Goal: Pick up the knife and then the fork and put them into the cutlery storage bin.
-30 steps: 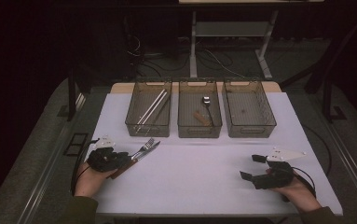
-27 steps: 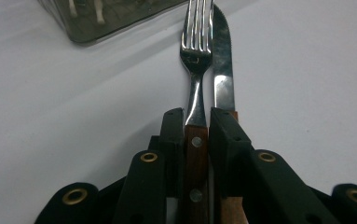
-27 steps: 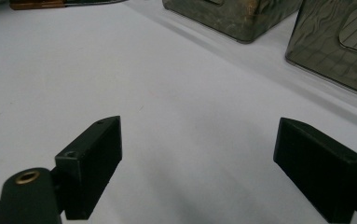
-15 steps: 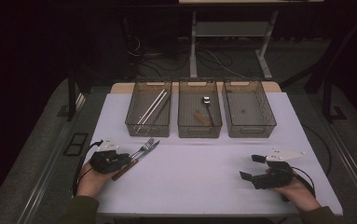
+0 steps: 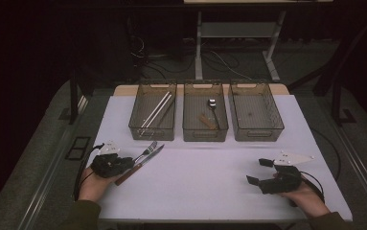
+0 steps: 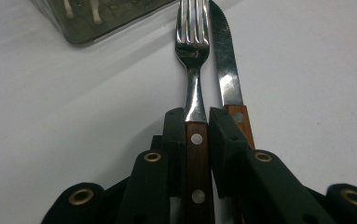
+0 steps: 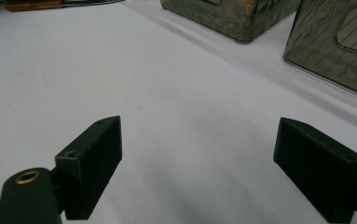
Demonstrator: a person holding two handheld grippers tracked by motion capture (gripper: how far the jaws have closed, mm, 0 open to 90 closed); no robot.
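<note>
A fork (image 5: 147,149) and a steak knife (image 5: 146,162), both with wooden handles, lie side by side on the white table (image 5: 200,182) at the front left. My left gripper (image 5: 125,163) is shut on the fork's handle. In the left gripper view the pads clamp the fork (image 6: 193,51) just behind its metal neck, and the knife (image 6: 225,70) lies right beside the right jaw. At the front right, my right gripper (image 5: 257,171) rests open on the table. Its jaws (image 7: 197,140) stand wide with only bare tabletop between them.
Three clear bins stand in a row at the table's far side. The left bin (image 5: 138,128) holds long metal rods, the middle bin (image 5: 205,134) a spoon and a wooden-handled piece, and the right bin (image 5: 255,133) looks bare. Cables trail on the floor beyond.
</note>
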